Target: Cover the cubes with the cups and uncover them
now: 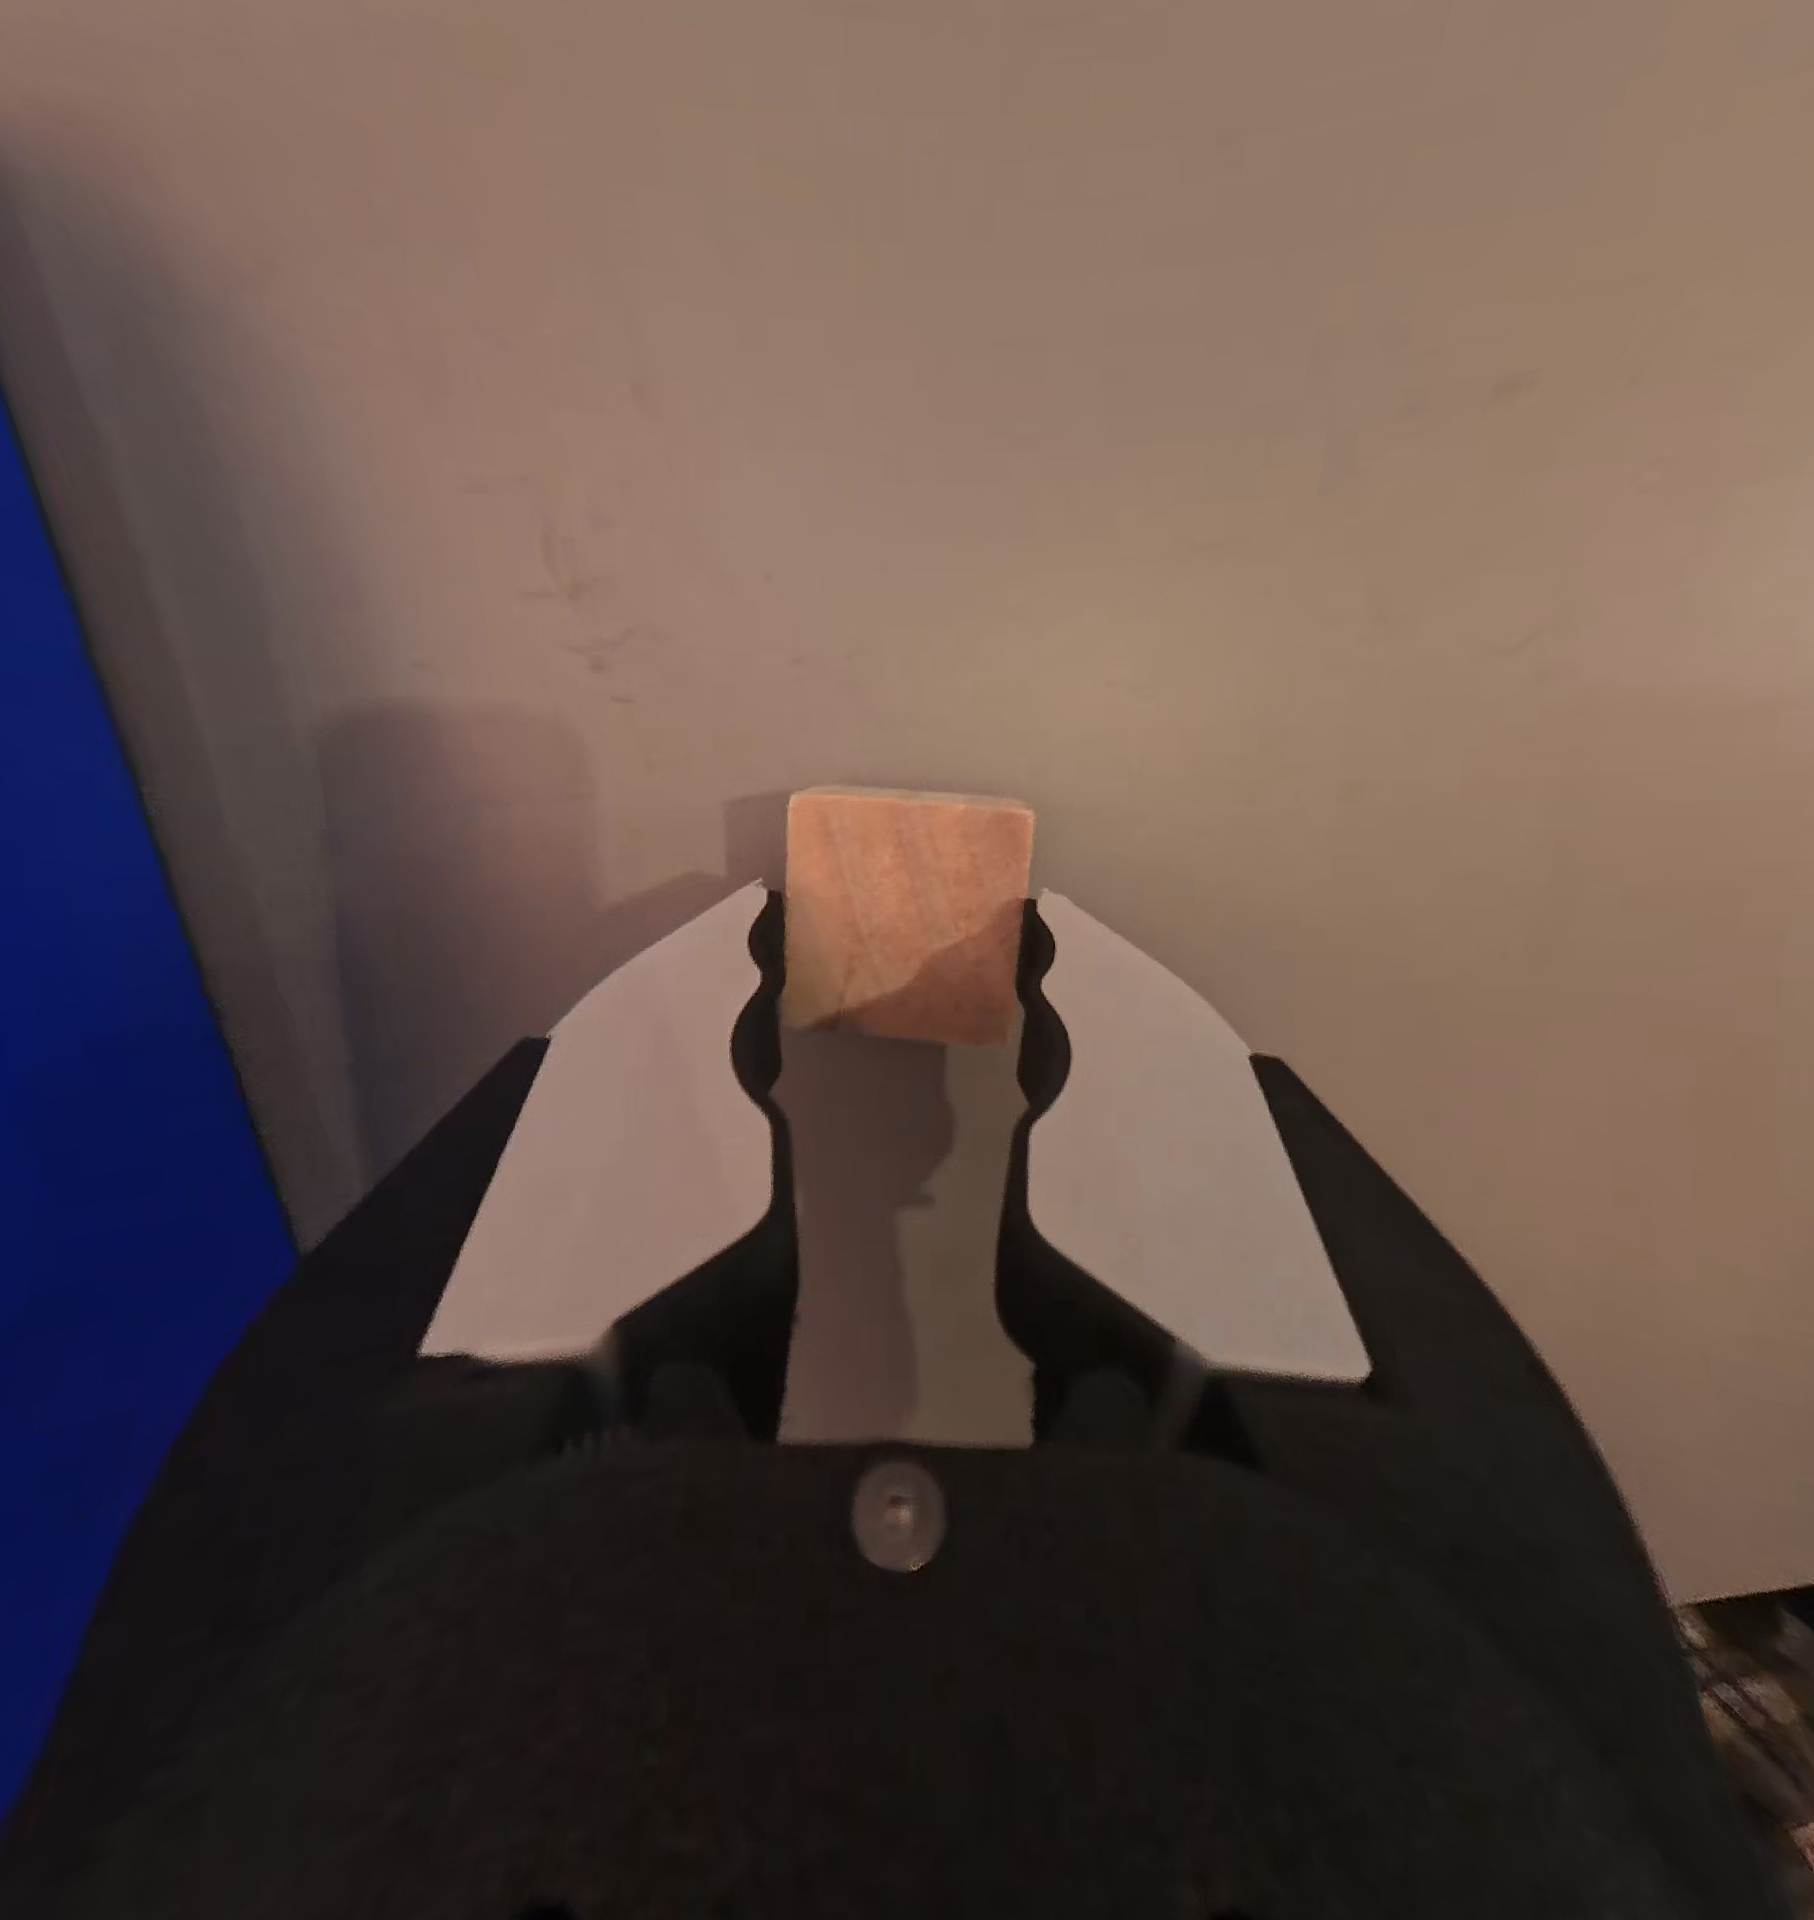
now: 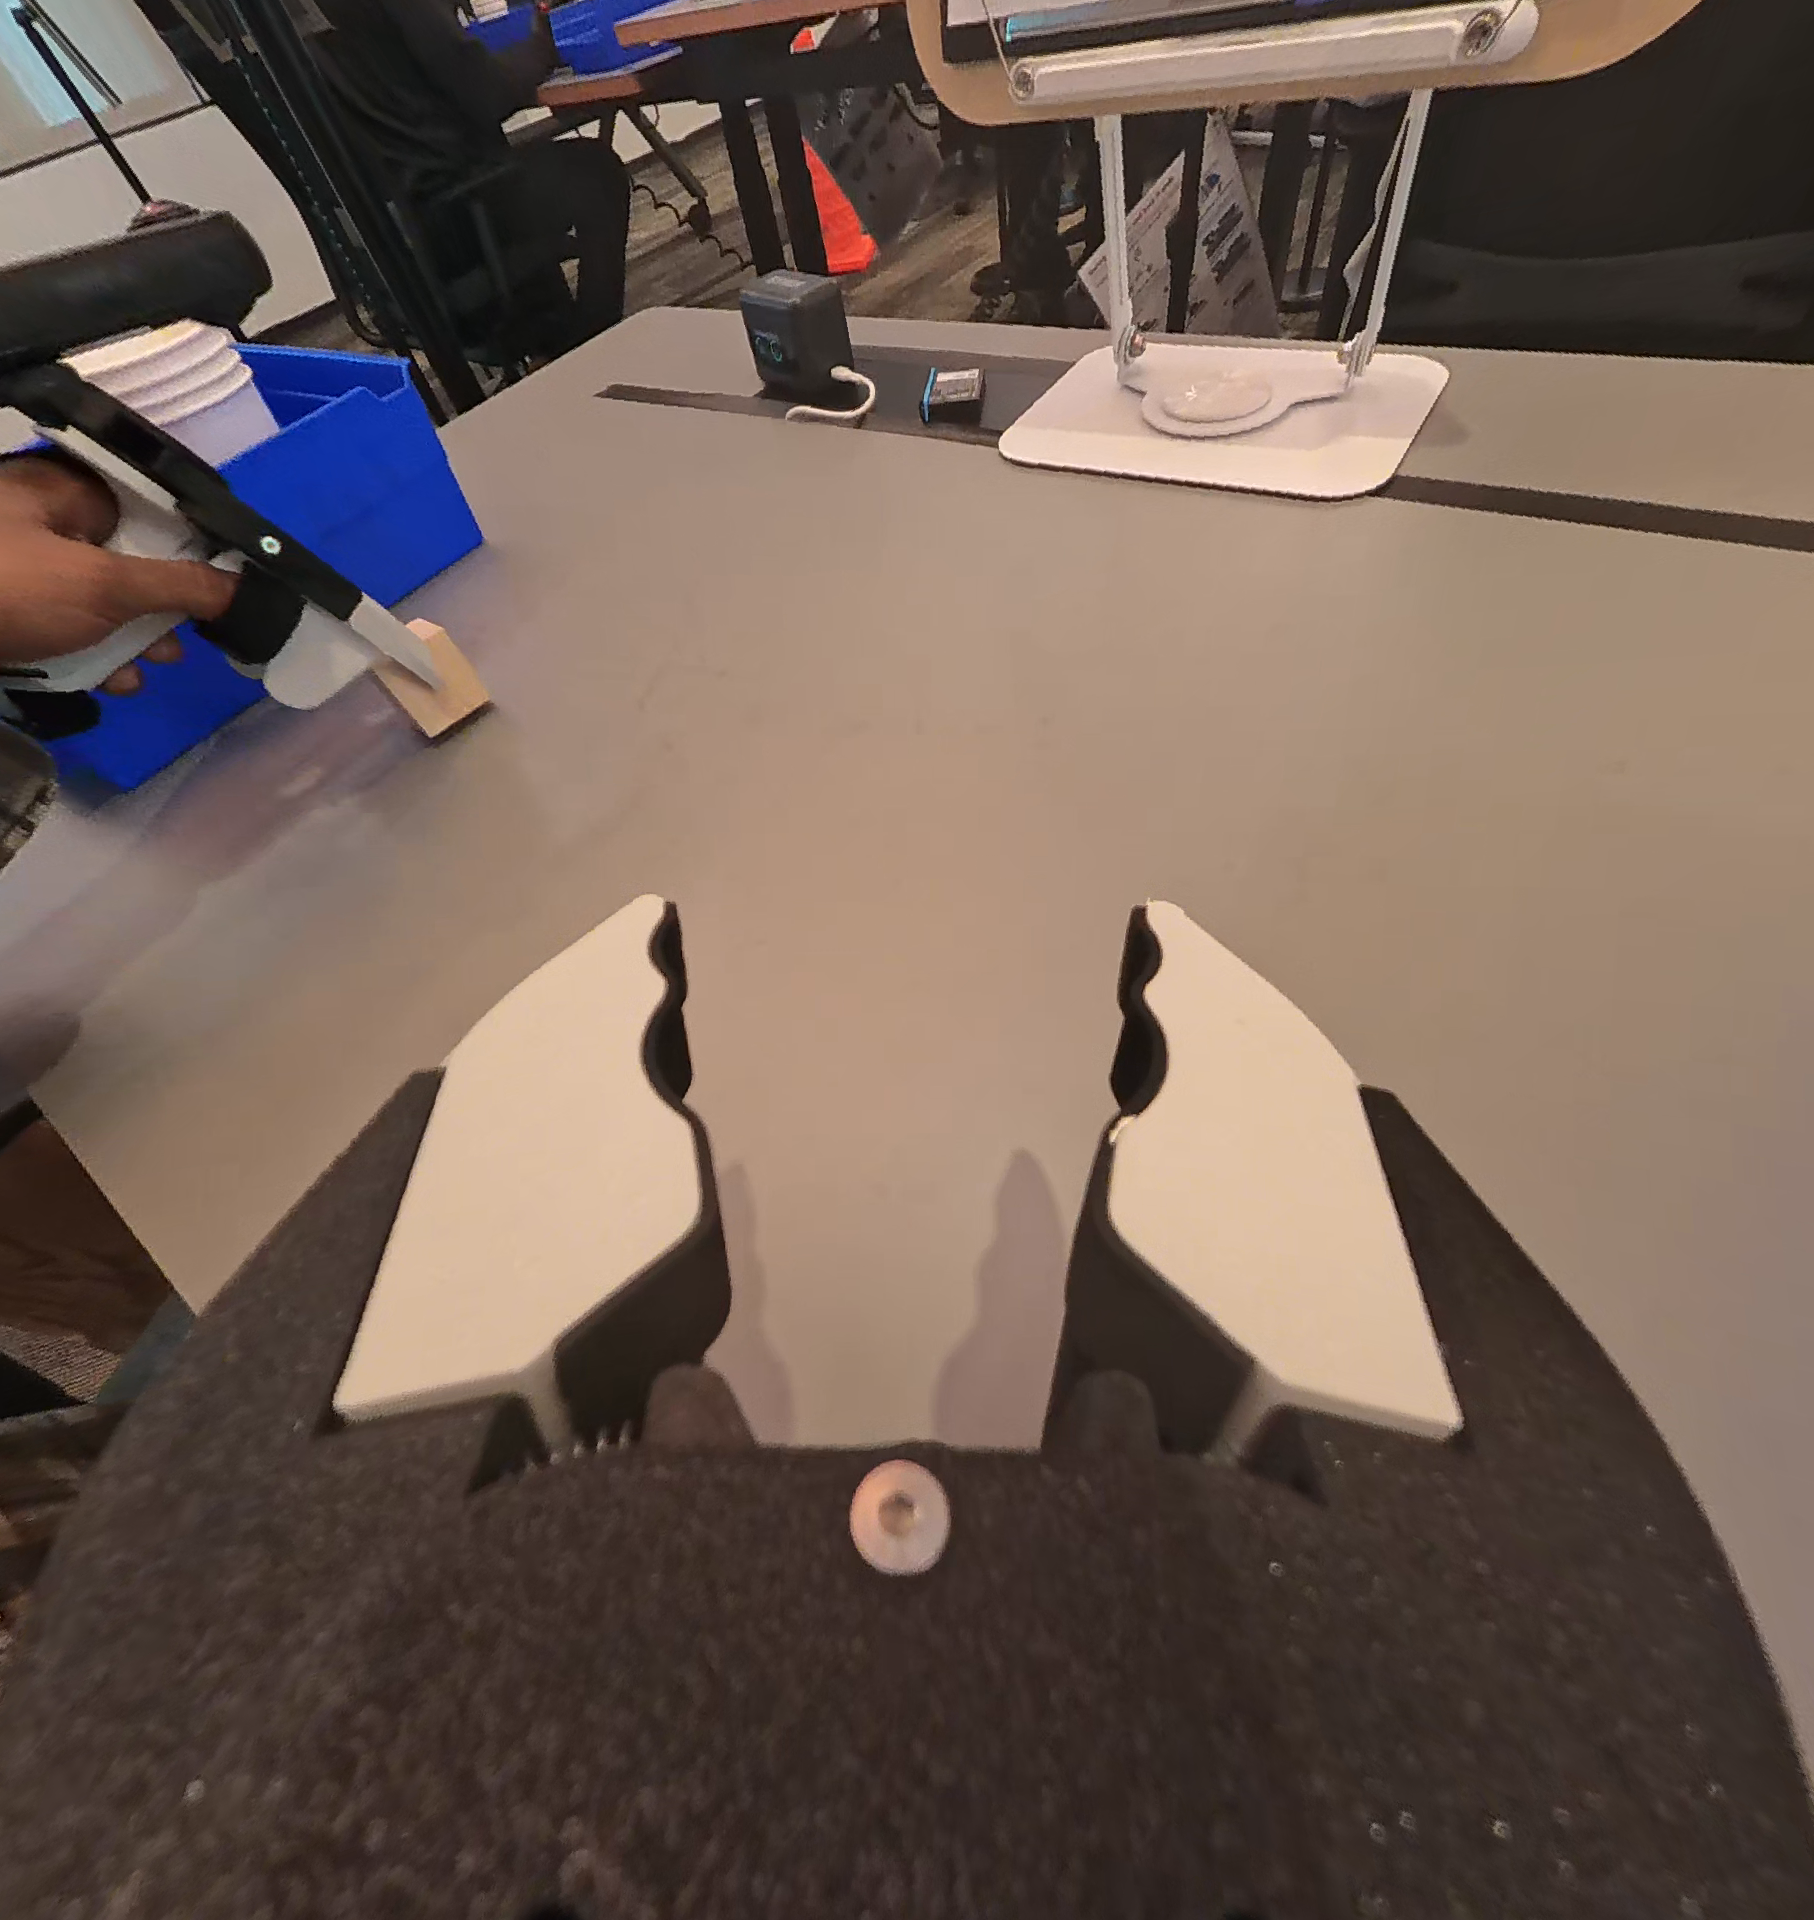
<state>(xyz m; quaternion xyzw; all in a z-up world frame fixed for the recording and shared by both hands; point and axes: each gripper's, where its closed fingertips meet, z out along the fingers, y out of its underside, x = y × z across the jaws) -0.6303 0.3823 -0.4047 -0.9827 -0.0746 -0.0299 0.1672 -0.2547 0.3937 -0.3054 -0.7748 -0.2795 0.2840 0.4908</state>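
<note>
grey table (image 2: pixel 1090 665), patterned carpet (image 2: pixel 944 249), desks behind (image 2: pixel 674 78)

Left wrist cam: close above wooden cube (image 1: pixel 908 914), facing steeply down at desk (image 1: pixel 1194 520). Right wrist cam: far back, sees same cube (image 2: pixel 451 681) upper-left.

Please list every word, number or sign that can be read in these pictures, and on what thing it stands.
Black device at the far side: lit display, too blurred to read.
Small black pack beside it: label too small to read.
Printed sheets behind the white stand: too blurred.
Wooden cube: no writing.
</note>
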